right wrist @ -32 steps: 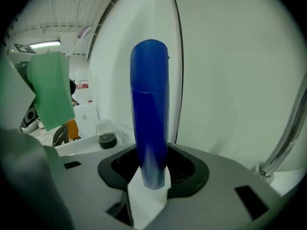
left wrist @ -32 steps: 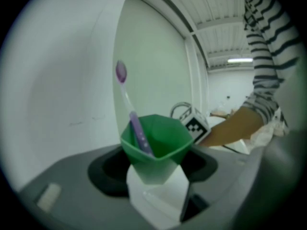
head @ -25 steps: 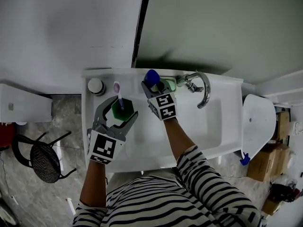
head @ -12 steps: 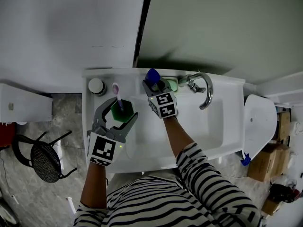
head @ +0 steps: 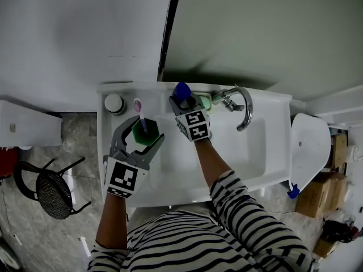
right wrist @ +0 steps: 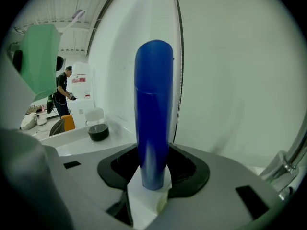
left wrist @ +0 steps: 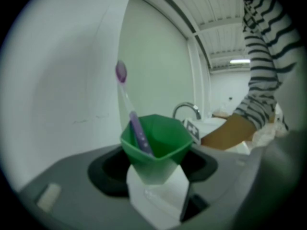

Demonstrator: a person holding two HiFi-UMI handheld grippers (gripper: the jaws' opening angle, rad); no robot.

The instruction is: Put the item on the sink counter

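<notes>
The right gripper [head: 185,102] pinches the base of an upright blue tube [head: 181,90] above the sink counter [head: 108,123], just left of the faucet [head: 243,105]. The left gripper [head: 142,130], jaws wide, clamps a green cup [head: 146,134] holding a purple toothbrush [head: 140,111], farther left of the faucet, near a white-lidded jar [head: 114,102].

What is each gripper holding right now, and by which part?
Left gripper holds the green cup, toothbrush inside, by its white lower body. Right gripper holds the upright blue tube by its bottom end.
</notes>
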